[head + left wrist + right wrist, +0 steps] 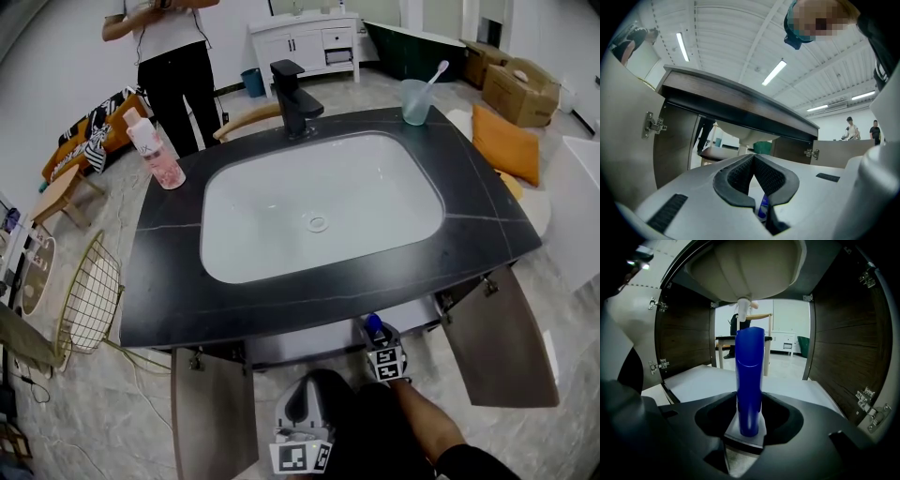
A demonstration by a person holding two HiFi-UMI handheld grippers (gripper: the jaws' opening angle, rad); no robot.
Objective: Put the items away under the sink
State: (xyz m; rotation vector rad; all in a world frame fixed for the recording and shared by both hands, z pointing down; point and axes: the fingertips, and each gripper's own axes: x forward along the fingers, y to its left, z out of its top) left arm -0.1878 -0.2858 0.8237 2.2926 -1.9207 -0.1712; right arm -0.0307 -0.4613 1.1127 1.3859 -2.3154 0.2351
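Only the right gripper view shows the grip: the right gripper point(750, 408) is clamped on the blue bottle point(750, 366), held upright at the mouth of the open cabinet beneath the basin's underside point(745, 263). The head view shows just the bottle's top under the black countertop point(487, 234). The left gripper point(753, 158), tilted upward beside the open left door point(628, 140), has its jaws pressed together on nothing. A pink bottle point(155, 155), a faucet point(295, 94) and a cup with toothbrush point(415, 98) stand around the sink point(262, 216).
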